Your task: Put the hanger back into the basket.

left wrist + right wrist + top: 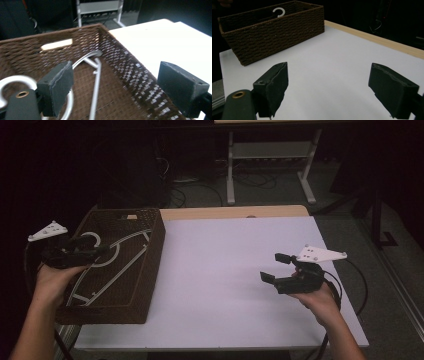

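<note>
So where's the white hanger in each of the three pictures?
High view: the white hanger lies inside the brown woven basket, at left.
Left gripper view: lower left, on the basket floor.
Right gripper view: its hook pokes above the rim, upper left.
Shared landmark: the basket.

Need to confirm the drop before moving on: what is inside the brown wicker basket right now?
Inside the wicker basket lies a white clothes hanger on the woven floor, hook toward the far wall. The left gripper hovers over it, jaws open, holding nothing, and covers part of the hanger's hook end.
</note>
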Demonstrator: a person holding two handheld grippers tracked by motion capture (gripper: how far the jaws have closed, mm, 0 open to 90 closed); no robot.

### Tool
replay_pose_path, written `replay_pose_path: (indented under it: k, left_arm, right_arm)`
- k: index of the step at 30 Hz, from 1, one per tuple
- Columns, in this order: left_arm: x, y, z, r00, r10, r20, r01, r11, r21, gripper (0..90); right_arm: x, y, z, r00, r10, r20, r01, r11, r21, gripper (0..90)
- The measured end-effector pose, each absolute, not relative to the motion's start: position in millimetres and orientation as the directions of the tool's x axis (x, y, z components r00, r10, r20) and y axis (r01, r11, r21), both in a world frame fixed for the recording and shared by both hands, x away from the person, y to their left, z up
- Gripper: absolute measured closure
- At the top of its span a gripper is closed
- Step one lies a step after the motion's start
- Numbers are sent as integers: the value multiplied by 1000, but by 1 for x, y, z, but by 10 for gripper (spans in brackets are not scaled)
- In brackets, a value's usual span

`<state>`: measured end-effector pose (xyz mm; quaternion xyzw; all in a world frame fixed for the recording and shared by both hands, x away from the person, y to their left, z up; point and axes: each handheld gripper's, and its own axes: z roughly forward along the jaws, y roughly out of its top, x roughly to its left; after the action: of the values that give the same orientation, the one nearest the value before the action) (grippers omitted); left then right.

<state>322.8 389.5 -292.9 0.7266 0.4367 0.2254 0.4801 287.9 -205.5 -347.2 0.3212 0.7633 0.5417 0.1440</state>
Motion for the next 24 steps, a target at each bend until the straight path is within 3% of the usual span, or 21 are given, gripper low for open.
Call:
replay_pose_path:
  k: [14, 24]
  left_arm:
    - [310, 335, -298, 626, 771, -120, 327, -119, 938, 62]
    - [306, 302, -305, 682, 718, -141, 307, -106, 946, 29]
  right_arm:
    - [290, -211, -337, -740, 660, 131, 318, 172, 933, 136]
    - [293, -211, -332, -715, 687, 129, 301, 137, 944, 32]
